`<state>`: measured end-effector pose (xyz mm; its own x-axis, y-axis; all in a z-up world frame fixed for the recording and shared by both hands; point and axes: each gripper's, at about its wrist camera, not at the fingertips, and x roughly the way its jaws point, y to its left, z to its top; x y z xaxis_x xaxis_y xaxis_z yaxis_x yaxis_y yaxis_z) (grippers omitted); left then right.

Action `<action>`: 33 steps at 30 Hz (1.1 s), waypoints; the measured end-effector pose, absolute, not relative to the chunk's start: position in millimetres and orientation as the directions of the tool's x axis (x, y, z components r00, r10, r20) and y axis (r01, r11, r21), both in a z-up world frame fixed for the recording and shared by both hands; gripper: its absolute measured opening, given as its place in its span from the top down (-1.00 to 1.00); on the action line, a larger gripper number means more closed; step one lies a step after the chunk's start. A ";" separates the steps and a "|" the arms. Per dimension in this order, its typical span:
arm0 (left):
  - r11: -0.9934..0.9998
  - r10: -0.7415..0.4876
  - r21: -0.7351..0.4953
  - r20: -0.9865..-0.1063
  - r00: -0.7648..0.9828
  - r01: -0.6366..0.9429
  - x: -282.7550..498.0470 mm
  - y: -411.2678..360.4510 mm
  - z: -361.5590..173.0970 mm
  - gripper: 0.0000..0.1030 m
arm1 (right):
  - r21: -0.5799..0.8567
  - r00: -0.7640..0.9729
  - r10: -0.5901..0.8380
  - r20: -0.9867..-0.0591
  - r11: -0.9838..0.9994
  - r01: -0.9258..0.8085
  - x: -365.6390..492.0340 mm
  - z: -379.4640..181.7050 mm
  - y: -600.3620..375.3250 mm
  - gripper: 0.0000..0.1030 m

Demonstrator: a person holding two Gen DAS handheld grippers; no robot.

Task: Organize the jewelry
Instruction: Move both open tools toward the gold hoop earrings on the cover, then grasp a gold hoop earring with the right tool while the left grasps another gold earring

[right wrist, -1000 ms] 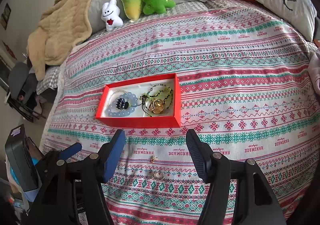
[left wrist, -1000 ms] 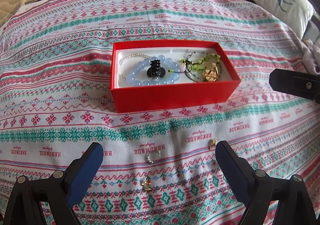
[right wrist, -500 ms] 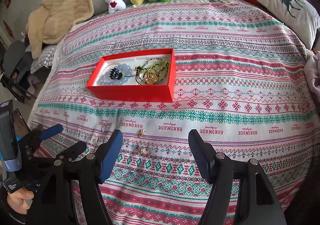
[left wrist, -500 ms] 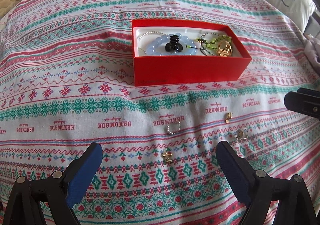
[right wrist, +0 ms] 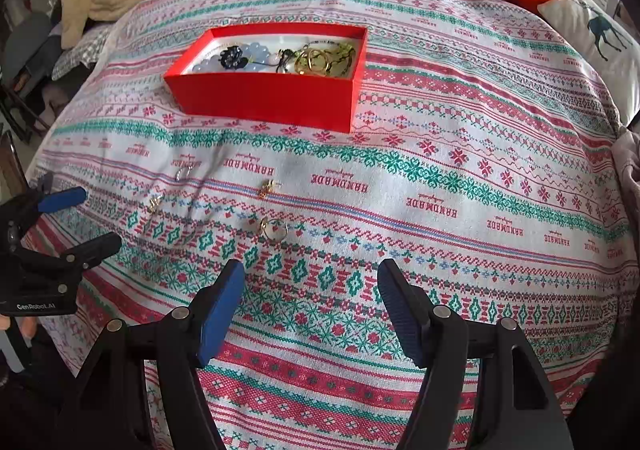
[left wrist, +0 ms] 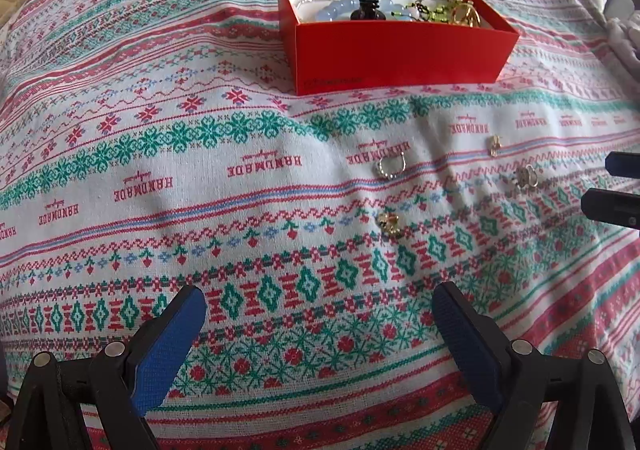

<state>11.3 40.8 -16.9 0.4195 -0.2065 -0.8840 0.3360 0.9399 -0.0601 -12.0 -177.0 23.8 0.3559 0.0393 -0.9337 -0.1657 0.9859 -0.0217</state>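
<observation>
Hovering wide open and empty, left tongs [left wrist: 318,326] and right tongs [right wrist: 310,304] face rings [right wrist: 274,228] at 12 o'clock, red box [right wrist: 264,102] beyond.

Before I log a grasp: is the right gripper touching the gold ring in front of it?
Apart. The right wrist view shows the right gripper with jaws open and patterned bedspread plainly visible between its tips and the gold ring.

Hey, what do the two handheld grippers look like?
Both the left gripper and right gripper have black angular frames with silver rivets and blue textured pads on their fingers. The left body carries white "GenRobot.AI" lettering. No cables or sleeves show.
</observation>
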 end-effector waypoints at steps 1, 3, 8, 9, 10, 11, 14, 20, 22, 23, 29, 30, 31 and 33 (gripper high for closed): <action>0.938 -0.207 -0.058 -0.885 0.417 0.341 10.5 41.1 -18.4 -0.84 | -0.028 0.350 0.035 -0.936 0.985 -0.173 -13.1 20.6 -175.5 -0.39; 0.936 -0.204 -0.054 -0.887 0.414 0.347 9.2 41.3 -20.6 -0.84 | -0.035 0.339 0.030 -0.940 0.982 -0.184 -14.6 14.7 -172.7 -0.39; 0.932 -0.217 -0.064 -0.887 0.409 0.356 8.6 40.3 -21.5 -0.83 | -0.056 0.315 0.018 -0.949 0.973 -0.223 -16.6 -3.4 -162.9 -0.39; 0.931 -0.222 -0.068 -0.886 0.408 0.359 8.6 38.6 -21.2 -0.83 | -0.067 0.318 0.010 -0.948 0.971 -0.230 -16.7 -6.4 -161.1 -0.40; 0.930 -0.226 -0.072 -0.885 0.407 0.361 8.6 37.7 -20.9 -0.83 | -0.075 0.327 0.007 -0.945 0.968 -0.237 -16.7 -7.6 -159.4 -0.46; 0.929 -0.231 -0.076 -0.885 0.405 0.363 8.7 37.1 -20.8 -0.83 | -0.079 0.334 0.007 -0.943 0.967 -0.243 -16.0 -8.0 -158.0 -0.50; 0.926 -0.245 -0.091 -0.884 0.397 0.367 9.2 35.8 -20.8 -0.83 | -0.064 0.336 0.023 -0.942 0.967 -0.245 -11.2 -9.0 -157.7 -0.51; 0.923 -0.256 -0.104 -0.884 0.390 0.370 10.0 31.5 -21.4 -0.74 | -0.029 0.349 0.051 -0.936 0.975 -0.221 2.1 -10.0 -161.3 -0.51; 0.923 -0.260 -0.108 -0.883 0.391 0.369 11.3 30.0 -20.6 -0.72 | -0.031 0.354 0.048 -0.934 0.976 -0.216 6.6 -9.8 -158.8 -0.50; 0.923 -0.262 -0.110 -0.882 0.391 0.368 12.5 28.8 -20.5 -0.71 | -0.033 0.356 0.047 -0.933 0.976 -0.215 9.1 -9.7 -156.3 -0.46; 0.921 -0.277 -0.126 -0.878 0.391 0.369 16.2 25.0 -18.2 -0.62 | -0.051 0.371 0.033 -0.928 0.975 -0.214 23.9 -9.9 -141.7 -0.05; 0.919 -0.280 -0.128 -0.877 0.390 0.372 16.7 23.8 -17.8 -0.59 | -0.051 0.373 0.033 -0.927 0.976 -0.213 26.0 -10.0 -140.5 0.00; 0.918 -0.282 -0.130 -0.877 0.389 0.374 17.0 22.6 -17.4 -0.58 | -0.050 0.373 0.034 -0.927 0.976 -0.212 26.7 -9.8 -140.8 0.11; 0.916 -0.287 -0.131 -0.875 0.390 0.379 16.9 20.4 -16.2 -0.52 | -0.048 0.374 0.036 -0.927 0.976 -0.212 27.4 -10.1 -142.1 0.32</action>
<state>16.9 20.4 -16.2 0.3903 -0.2866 -0.8749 0.3792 0.9160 -0.1310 27.4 -142.1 -10.1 0.3736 0.0360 -0.9269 -0.2121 0.9761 -0.0476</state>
